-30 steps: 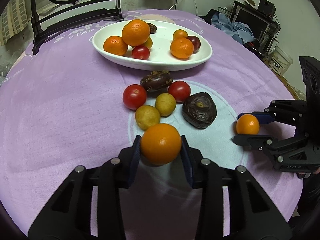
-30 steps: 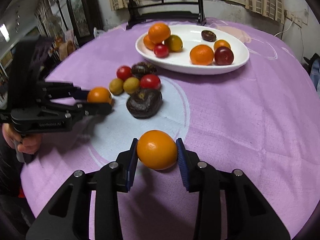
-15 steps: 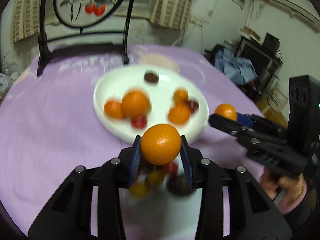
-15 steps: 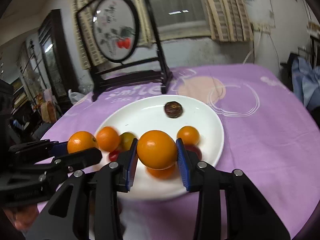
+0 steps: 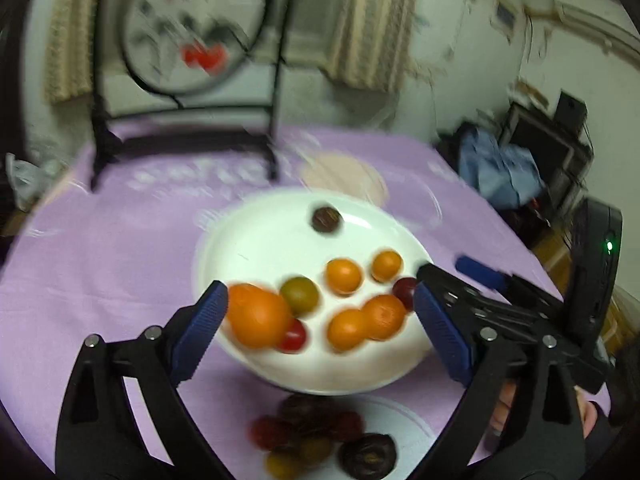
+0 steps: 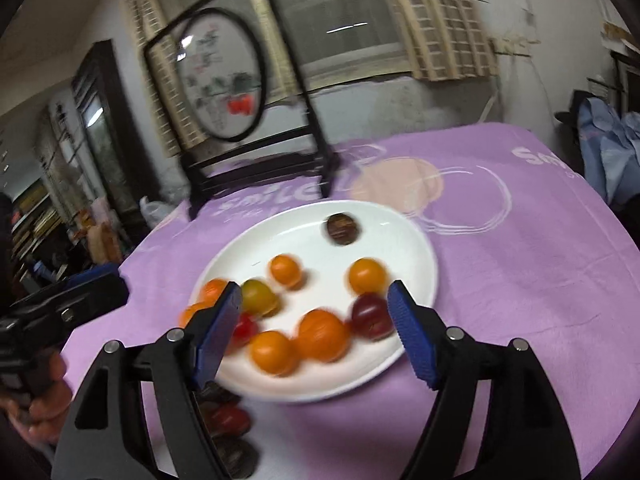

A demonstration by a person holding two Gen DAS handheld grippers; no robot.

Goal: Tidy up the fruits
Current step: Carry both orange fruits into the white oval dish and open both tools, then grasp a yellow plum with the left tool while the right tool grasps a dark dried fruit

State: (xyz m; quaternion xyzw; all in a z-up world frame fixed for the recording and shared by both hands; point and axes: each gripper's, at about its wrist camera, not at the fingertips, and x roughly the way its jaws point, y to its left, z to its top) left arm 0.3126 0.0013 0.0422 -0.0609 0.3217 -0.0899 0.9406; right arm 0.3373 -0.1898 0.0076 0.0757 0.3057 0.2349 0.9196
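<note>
I have both pairs of jaws opening over the white plate, and nothing is pinched in either. My left gripper stands wide; the big orange sits in the plate right against its left pad, blurred, so I judge it may not have settled. My right gripper is partly open, with two oranges lying between its jaws, touching each other. My worry is rolling: the plate is crowded near its front rim, and a nudge from a pad as I pull away could push fruit over the edge. More fruit waits on the purple cloth below my left jaws.
</note>
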